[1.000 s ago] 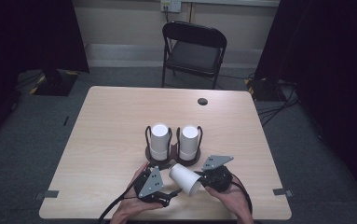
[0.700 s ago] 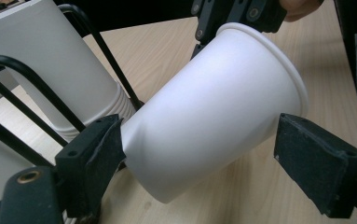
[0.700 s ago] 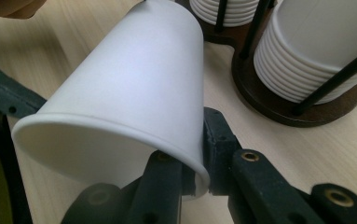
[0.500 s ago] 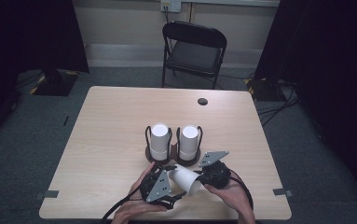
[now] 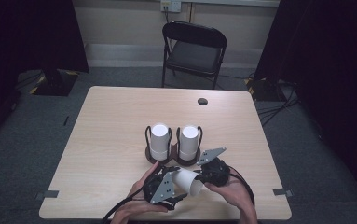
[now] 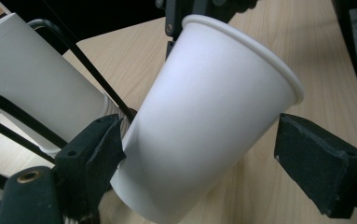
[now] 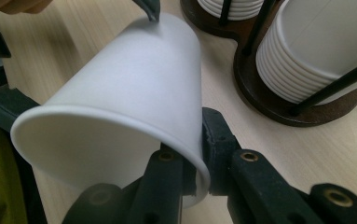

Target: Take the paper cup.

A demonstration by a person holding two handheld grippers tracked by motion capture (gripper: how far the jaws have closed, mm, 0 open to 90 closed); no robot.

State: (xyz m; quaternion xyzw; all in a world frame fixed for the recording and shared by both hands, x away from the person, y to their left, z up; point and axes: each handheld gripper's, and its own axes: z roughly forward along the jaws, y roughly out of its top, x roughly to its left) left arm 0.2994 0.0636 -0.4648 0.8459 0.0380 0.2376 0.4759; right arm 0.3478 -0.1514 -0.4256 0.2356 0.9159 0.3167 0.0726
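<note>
A single white paper cup (image 5: 188, 181) lies on its side just above the table's near edge, its mouth toward the person. My right gripper (image 5: 203, 177) is shut on it. In the right gripper view the two jaws pinch the cup's (image 7: 129, 93) rim wall, one inside and one outside, at my right gripper (image 7: 199, 140). My left gripper (image 5: 167, 184) stands open around the cup's body. In the left gripper view the cup (image 6: 204, 121) sits between the jaws of my left gripper (image 6: 204, 154); the left pad (image 6: 97, 149) is at its side and the right pad (image 6: 316, 154) is clear of it.
A dark wooden holder (image 5: 174, 161) with black wire loops stands just behind the grippers and carries two upside-down stacks of white cups (image 5: 159, 140) (image 5: 188, 140). A small dark round hole (image 5: 202, 101) marks the table's far side. A black folding chair (image 5: 192, 51) stands beyond the table.
My left gripper has edged right until its jaws stand around the cup. The right gripper still holds the cup by the rim, in nearly the same place.
</note>
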